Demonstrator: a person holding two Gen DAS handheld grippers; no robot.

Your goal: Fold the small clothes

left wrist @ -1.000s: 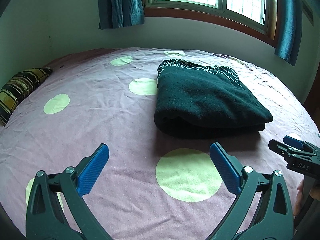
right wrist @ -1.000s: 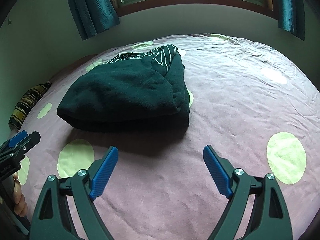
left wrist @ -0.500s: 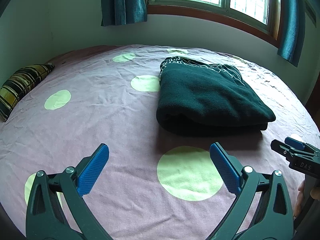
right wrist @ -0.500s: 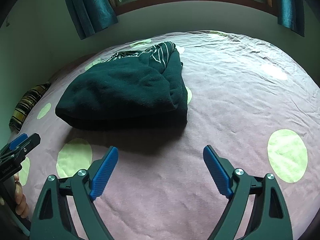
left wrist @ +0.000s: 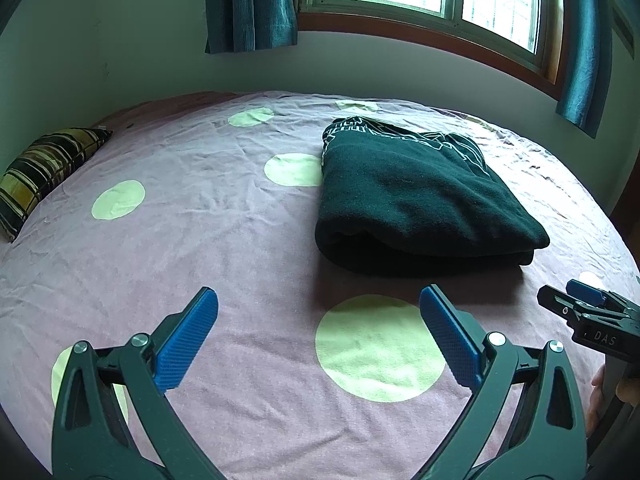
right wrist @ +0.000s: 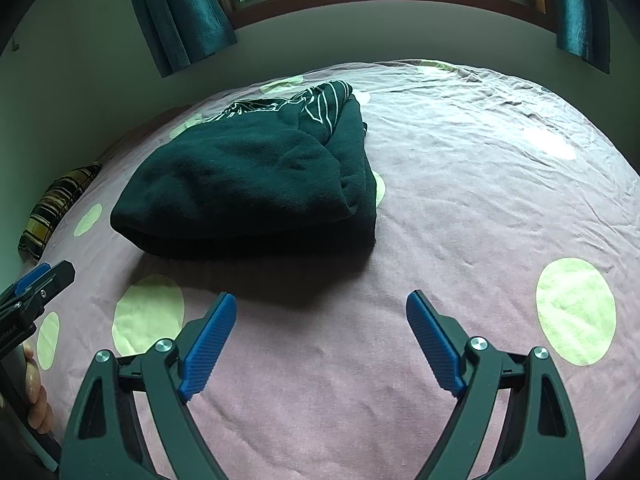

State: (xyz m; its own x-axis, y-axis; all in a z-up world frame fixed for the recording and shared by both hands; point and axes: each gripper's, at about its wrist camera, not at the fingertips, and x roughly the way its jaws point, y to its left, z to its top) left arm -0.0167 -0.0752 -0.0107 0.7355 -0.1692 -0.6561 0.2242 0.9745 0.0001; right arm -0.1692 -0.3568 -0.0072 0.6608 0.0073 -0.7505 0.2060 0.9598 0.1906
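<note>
Both grippers idle. Left gripper [left wrist: 318, 336] has its fingers spread wide with nothing between them, only the bed sheet [left wrist: 240, 240] below. Right gripper [right wrist: 320, 338] is the same: fingers wide apart, empty.

Dark green garment [left wrist: 416, 196] lies on the bed as a folded bundle, ahead of both sets of fingers and well apart from them; from the left wrist it sits ahead and to the right of the fingers, from the right wrist ahead and to the left [right wrist: 248, 176]. White-striped part shows at its far end.

Change over the last second: essentially none. Garment in the same spot and shape, fingers at the same spread, only a slight shift in camera framing.

Read: this fold looks done and released. No other clothes in view, just a striped pillow [left wrist: 44, 168] at the far left.
</note>
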